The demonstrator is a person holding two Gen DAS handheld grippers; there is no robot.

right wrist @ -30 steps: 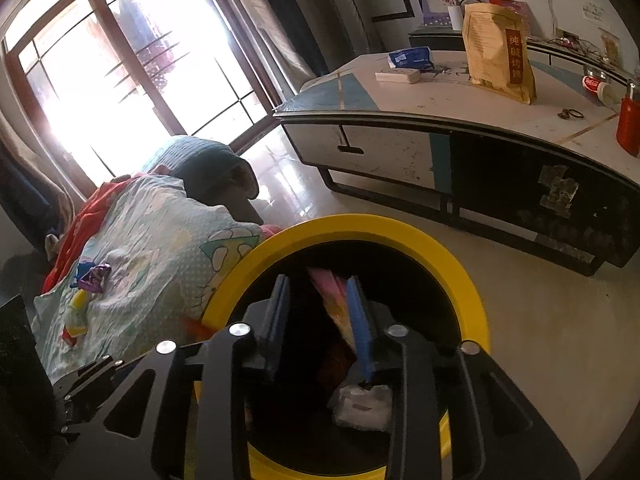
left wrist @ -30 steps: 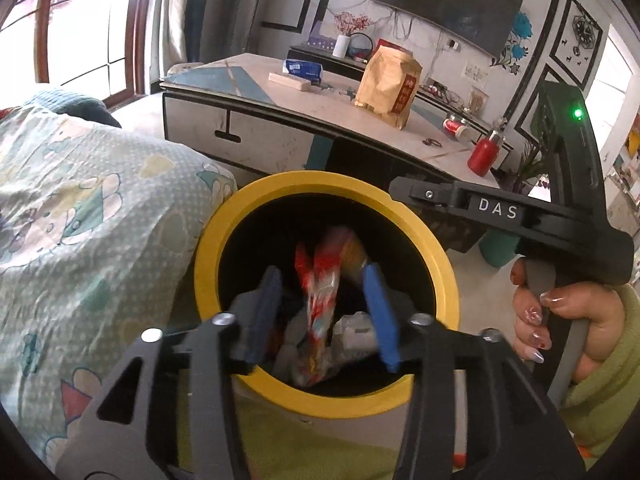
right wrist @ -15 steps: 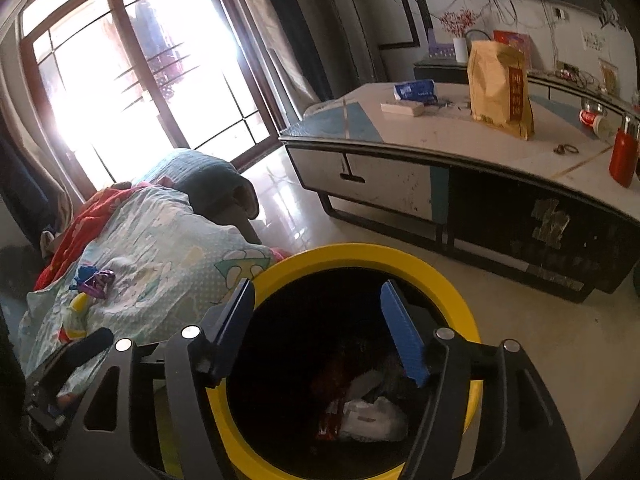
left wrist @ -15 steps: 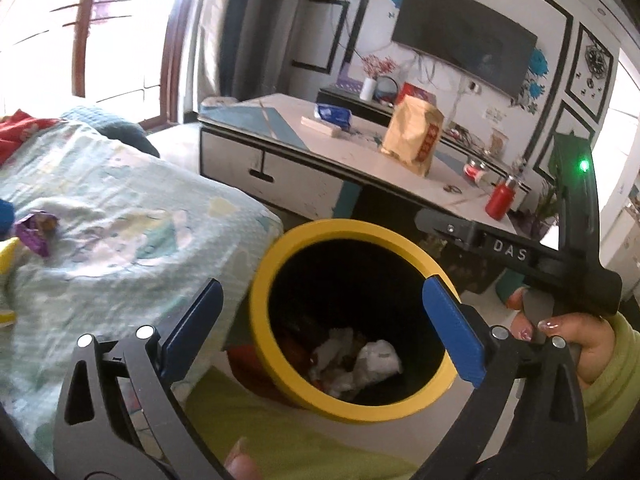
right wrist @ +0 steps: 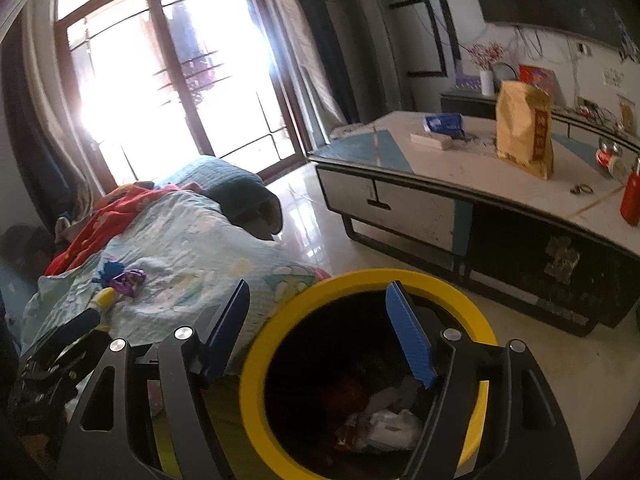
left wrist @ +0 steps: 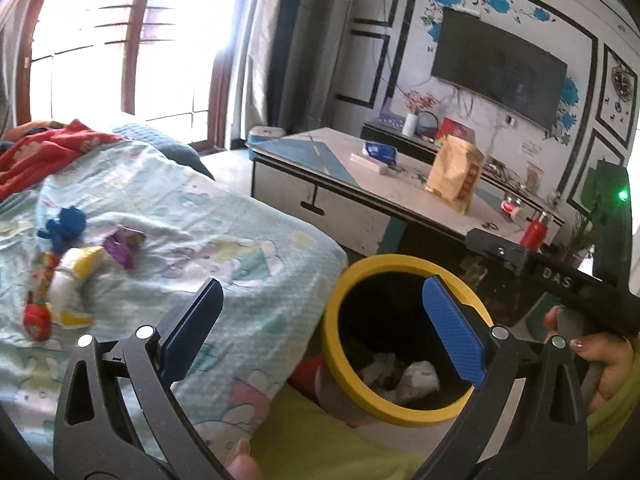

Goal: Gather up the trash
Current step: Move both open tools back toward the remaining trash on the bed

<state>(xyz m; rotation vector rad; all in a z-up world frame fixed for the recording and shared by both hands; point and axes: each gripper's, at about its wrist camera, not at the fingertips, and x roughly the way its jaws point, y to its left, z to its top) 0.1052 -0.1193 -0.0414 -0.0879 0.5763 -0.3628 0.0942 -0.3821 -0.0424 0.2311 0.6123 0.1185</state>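
A yellow-rimmed black bin (left wrist: 340, 296) (right wrist: 256, 344) stands beside the bed and holds crumpled white paper (left wrist: 416, 376) and wrappers (right wrist: 384, 420). My left gripper (left wrist: 320, 320) is open and empty, raised left of the bin, over the bed's edge. My right gripper (right wrist: 320, 320) is open and empty above the bin's left rim. More trash lies on the blanket: a purple wrapper (left wrist: 124, 244) (right wrist: 128, 280), a yellow-white wrapper (left wrist: 76, 276), a red patterned wrapper (left wrist: 38, 300) and a blue scrap (left wrist: 64, 228).
A pale patterned blanket (left wrist: 200, 240) covers the bed at left, with a red cloth (left wrist: 36, 156) behind. A low table (right wrist: 500, 184) at right carries a yellow paper bag (right wrist: 524, 132), a blue packet (right wrist: 444, 122) and a red bottle (right wrist: 632, 196). Tiled floor lies between.
Both grippers opened and let their wrappers fall into the bin. Both then lifted and swung left toward the bed, the left one farther.
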